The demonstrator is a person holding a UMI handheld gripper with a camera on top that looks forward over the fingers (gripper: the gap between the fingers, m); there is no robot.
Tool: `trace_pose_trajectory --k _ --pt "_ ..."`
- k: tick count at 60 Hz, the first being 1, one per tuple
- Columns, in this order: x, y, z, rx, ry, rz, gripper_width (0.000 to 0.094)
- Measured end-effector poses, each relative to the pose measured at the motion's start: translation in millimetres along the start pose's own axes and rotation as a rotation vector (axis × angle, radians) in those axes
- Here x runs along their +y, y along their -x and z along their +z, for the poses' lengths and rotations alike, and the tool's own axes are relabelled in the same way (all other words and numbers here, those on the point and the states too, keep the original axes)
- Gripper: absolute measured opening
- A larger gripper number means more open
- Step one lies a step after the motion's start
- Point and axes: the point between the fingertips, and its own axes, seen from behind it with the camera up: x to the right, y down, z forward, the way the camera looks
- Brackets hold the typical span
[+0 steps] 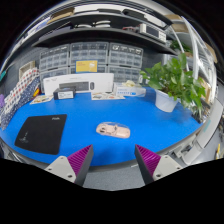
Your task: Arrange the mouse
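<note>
A pale beige mouse (pixel 112 129) lies on the blue tabletop (pixel 90 115), well ahead of my fingers and a little right of the middle. A black mouse mat (pixel 41 133) lies flat on the blue surface to the left of the mouse, apart from it. My gripper (pixel 114 158) is open and empty, its magenta pads (pixel 80 158) wide apart above the near edge of the table. Nothing is between the fingers.
A green potted plant (pixel 176 83) stands at the far right of the table. White boxes and devices (pixel 75 88) line the back edge, with racks of small drawers (pixel 88 57) behind. Stacked items (pixel 17 100) stand at the far left.
</note>
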Motion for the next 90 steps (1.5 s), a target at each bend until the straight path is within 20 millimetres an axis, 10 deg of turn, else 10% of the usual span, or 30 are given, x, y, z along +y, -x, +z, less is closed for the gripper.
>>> trace_pose_trajectory --k 32,41,49,74,90 --pt "-56.1 -36.0 141.3 -0.151 0.03 -0.047 0.083" --pt "-56.2 -39.4 159.2 -0.161 0.068 -0.024 0.0666" --pt "-55.8 -34.4 158.7 -0.164 0.074 -0.011 0.0482" --pt "-58.9 -32.8 151.9 -0.039 0.152 0.02 0.0341" --pt "-225.3 27.9 64.5 -0.038 -0.078 0.088 0.0343"
